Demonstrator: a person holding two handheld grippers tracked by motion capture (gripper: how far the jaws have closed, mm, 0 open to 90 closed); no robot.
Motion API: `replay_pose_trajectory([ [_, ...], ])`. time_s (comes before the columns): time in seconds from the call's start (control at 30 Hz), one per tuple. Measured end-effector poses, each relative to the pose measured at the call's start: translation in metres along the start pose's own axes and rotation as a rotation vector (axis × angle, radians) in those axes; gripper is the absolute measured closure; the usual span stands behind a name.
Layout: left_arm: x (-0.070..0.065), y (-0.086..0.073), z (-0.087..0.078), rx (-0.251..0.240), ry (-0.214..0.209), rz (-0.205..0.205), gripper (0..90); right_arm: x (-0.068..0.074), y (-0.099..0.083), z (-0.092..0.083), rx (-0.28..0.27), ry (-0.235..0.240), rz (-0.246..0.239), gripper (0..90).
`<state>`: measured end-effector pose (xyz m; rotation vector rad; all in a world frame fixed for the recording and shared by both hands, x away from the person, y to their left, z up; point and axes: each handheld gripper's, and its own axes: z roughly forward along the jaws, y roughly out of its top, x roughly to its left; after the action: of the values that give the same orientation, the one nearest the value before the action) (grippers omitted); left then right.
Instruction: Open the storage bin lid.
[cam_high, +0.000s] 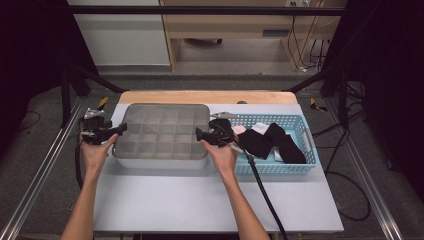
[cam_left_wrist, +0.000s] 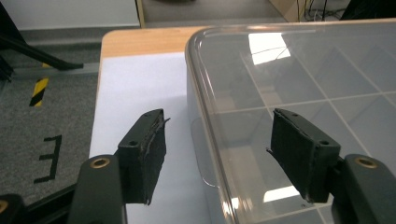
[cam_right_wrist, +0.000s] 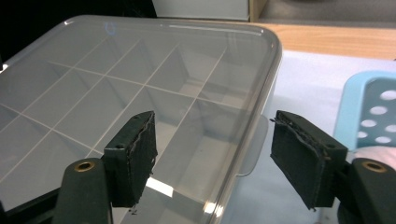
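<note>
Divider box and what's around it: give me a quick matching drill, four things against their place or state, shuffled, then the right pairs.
Things:
1. divider box
2. blue basket
3. left gripper
4. socks

Places or states:
A. lying in the basket
B. open, fingers either side of the box's left lid edge
C. mid-table, clear lid on
D. right of the box, perforated walls

Pairs: 1-C, 2-D, 3-B, 4-A
</note>
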<state>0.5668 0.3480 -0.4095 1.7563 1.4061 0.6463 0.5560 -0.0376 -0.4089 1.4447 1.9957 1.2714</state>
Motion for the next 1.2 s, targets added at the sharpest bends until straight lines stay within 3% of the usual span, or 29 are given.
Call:
replay_pose_trajectory([
  [0.23, 0.003, -0.002, 0.006, 0.022, -0.024, -0.023, 31.0, 0.001, -0.004, 0.009, 0.027, -0.007, 0.018, 29.2],
  [0.3, 0.003, -0.002, 0.008, 0.030, -0.050, -0.040, 28.9, 0.000, -0.004, 0.013, 0.037, -0.009, 0.033, 28.1],
  [0.63, -0.007, -0.002, 0.012, 0.042, -0.079, -0.028, 24.7, 0.000, -0.002, 0.022, 0.071, -0.018, 0.041, 25.6],
  [0.93, -0.006, 0.000, 0.016, 0.068, -0.093, -0.045, 17.2, -0.003, 0.000, 0.025, 0.087, -0.001, 0.073, 23.5],
  [1.2, -0.007, 0.005, 0.019, 0.109, -0.109, -0.054, 16.5, -0.004, 0.001, 0.029, 0.111, 0.034, 0.107, 22.1],
])
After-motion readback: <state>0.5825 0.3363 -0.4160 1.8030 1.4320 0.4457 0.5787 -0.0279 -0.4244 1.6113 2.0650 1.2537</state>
